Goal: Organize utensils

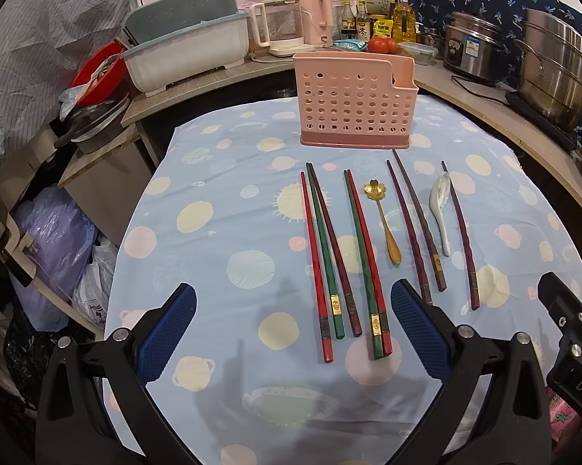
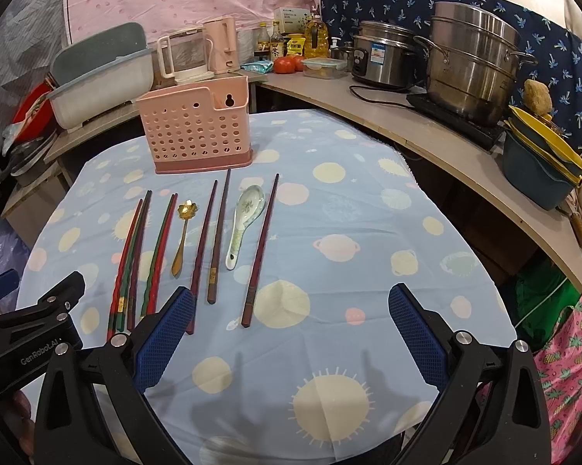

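The tabletop (image 1: 213, 178) carries the pink holder (image 1: 355, 100) at 12 o'clock, empty-looking. Chopsticks (image 1: 329, 248) and spoons (image 1: 440, 209) lie below it, untouched. Both grippers, left (image 1: 293, 325) and right (image 2: 291, 325), hover with fingers released; the first pick looks next.

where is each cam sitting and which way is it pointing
Left wrist: on the left gripper, low over the table's near edge, facing the pink holder; its open blue fingers frame the chopsticks, the right gripper at the right edge.
Right wrist: on the right gripper, further right, facing the same way; open fingers, left gripper at the left.
Shared: holder, white spoon, gold spoon.
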`<state>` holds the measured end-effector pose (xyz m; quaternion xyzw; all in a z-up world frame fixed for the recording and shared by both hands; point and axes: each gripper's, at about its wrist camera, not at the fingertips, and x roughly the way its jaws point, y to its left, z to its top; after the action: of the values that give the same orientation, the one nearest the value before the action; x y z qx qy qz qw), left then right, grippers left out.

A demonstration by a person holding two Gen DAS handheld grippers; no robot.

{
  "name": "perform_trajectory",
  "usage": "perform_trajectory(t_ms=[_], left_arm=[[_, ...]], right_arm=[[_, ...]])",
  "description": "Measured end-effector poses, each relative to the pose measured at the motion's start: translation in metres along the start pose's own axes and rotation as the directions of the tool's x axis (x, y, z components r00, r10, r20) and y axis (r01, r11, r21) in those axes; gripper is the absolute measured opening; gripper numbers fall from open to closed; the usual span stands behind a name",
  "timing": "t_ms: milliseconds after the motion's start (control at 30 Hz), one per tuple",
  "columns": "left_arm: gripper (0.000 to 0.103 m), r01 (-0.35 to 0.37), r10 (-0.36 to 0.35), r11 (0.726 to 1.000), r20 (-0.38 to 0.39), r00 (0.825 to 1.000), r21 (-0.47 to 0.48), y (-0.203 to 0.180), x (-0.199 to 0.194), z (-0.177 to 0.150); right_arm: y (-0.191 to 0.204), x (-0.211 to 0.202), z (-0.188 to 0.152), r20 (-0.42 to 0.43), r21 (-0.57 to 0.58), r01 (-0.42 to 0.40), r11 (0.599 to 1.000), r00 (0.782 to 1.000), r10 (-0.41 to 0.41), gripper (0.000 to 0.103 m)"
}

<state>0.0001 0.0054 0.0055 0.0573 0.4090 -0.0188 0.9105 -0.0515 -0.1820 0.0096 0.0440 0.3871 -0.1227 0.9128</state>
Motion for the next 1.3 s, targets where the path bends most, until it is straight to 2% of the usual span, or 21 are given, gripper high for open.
perform_trajectory(t_ms=[1300], left_arm=[[0.096, -0.016, 0.016, 1.000, -0.007, 1.000, -0.023, 0.0082, -0.0005, -0.0034]], right_arm=[[0.0015, 0.0031, 0.0001, -0.004, 0.004, -0.005, 1.000, 1.000, 0.005, 0.096]])
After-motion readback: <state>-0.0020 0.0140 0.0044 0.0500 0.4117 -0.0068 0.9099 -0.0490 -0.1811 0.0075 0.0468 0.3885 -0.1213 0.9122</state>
